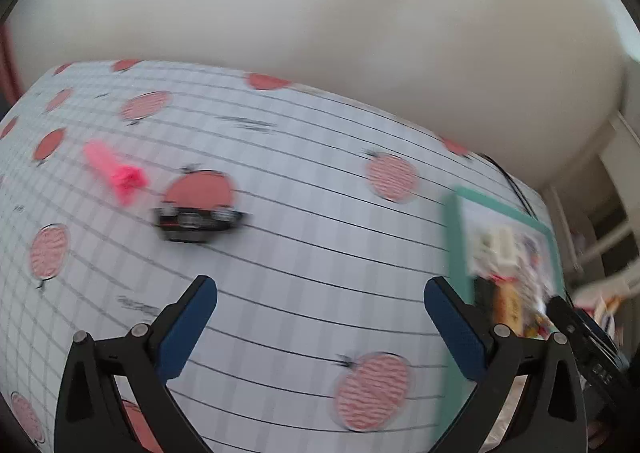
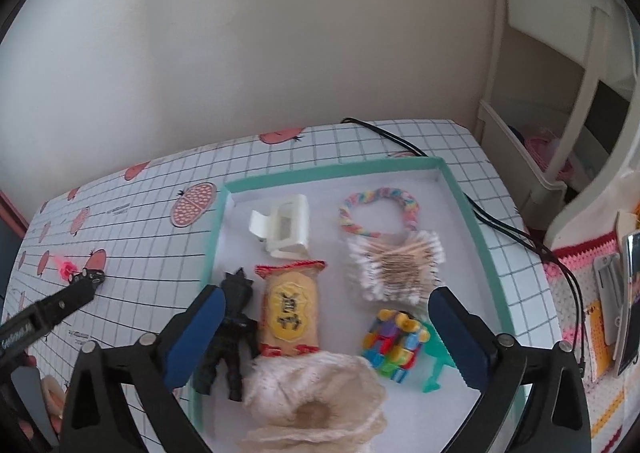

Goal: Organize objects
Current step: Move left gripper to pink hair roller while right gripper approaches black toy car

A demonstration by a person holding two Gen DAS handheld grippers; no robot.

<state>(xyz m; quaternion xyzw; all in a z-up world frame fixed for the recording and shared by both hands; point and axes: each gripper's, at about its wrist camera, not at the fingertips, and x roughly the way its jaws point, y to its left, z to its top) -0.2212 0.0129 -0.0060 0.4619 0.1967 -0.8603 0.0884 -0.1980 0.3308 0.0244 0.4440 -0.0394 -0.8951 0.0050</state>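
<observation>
- The left gripper is hovering with its blue-padded fingers spread wide and pinching nothing, above the checked worktop.
- Beyond those fingers, a small black item is lying on the worktop well outside the tray; it is too blurred to name.
- Just past the black item, a bright pink toy is lying on the worktop, also outside the tray.
- The left wrist view is smeared, so finer detail is not readable.
- The right gripper is hanging over the tray, a shallow teal-rimmed box, with its fingers spread and empty.
- Inside the tray, nearest the right fingers, a cream lace cloth, a black figurine, a wrapped snack and a multicoloured block toy are lying.
- Toward the tray's far rim, a bundle of cotton swabs, a white hair clip and a pastel braided loop are sitting.
- A black cable is trailing across the worktop beside the tray's rim.
- Judged from this, most things are already gathered in the tray, and the step in hand looks like the left gripper going for a loose item.
- The next move calls for lowering the left fingers around the black item, closing on it, then carrying it over the tray's rim.
</observation>
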